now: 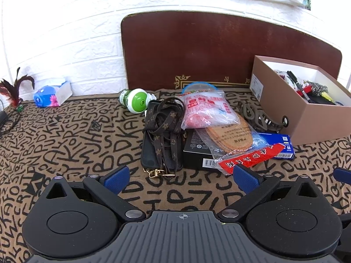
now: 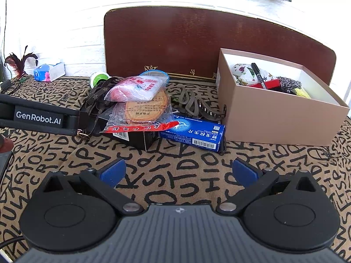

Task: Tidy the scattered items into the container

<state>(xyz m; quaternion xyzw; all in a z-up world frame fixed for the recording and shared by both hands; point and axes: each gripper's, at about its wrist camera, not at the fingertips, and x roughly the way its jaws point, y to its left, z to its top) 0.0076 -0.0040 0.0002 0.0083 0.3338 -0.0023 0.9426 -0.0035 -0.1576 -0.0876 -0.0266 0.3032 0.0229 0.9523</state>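
**Both grippers idle, pile uncleared**

Left gripper (image 1: 179, 175) and right gripper (image 2: 178, 171): jaws wide apart, empty, angled toward the pile, likely choosing a pick. Blue carton (image 2: 193, 134) at centre frame; cardboard box (image 2: 280, 118) at right, partly filled.

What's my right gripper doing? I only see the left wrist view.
Observer: Your right gripper is open and empty, above bare cloth in front of the pile.
Operator: Is the blue box free to grab?
Observer: Mostly. The blue box lies flat, and only its left end sits under the insole bag.
Operator: How near is it to the container?
Observer: Its right end lies right by the front corner of the container; I cannot tell whether they touch.
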